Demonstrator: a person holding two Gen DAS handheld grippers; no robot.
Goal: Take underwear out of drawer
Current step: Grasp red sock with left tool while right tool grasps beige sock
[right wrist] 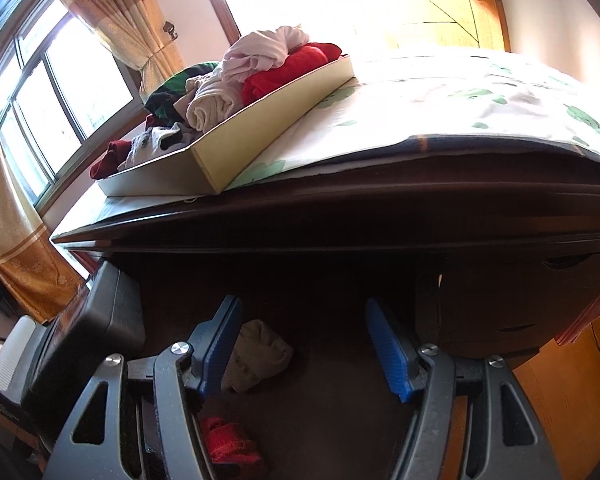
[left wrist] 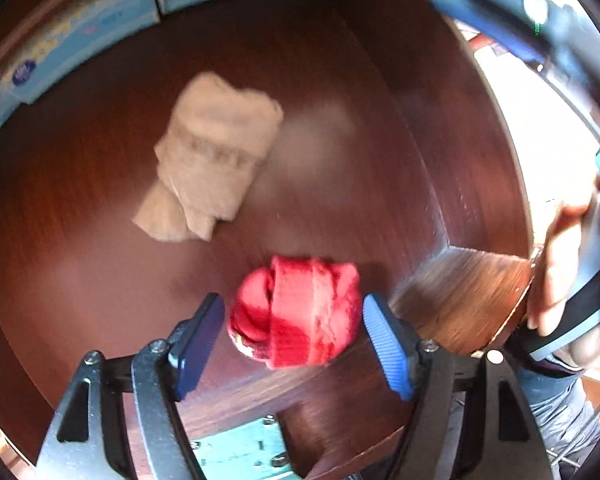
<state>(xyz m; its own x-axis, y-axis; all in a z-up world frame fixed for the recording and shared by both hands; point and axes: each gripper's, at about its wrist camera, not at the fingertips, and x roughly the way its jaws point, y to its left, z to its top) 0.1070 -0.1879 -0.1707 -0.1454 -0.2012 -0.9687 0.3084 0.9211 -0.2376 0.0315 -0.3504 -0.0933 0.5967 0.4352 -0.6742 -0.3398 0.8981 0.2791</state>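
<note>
While the left gripper (left wrist: pixel 294 342) spreads its fingers around the red underwear (left wrist: pixel 296 312) in the drawer (left wrist: pixel 340 80), the right gripper (right wrist: pixel 302 350) hovers with fingers apart.

My left gripper (left wrist: pixel 294 338) straddles the red rolled underwear (left wrist: pixel 296 312), jaws apart; beige roll (left wrist: pixel 212 164) lies beyond in the drawer (left wrist: pixel 340 80).

Red roll (left wrist: pixel 296 312) — beige bundle (left wrist: pixel 212 168) — in drawer (left wrist: pixel 340 80)

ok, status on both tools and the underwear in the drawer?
Left tool open, straddling red underwear roll, not closed on it. Right tool open, empty, above drawer. Beige roll loose on drawer floor. Nothing blocking.
</note>
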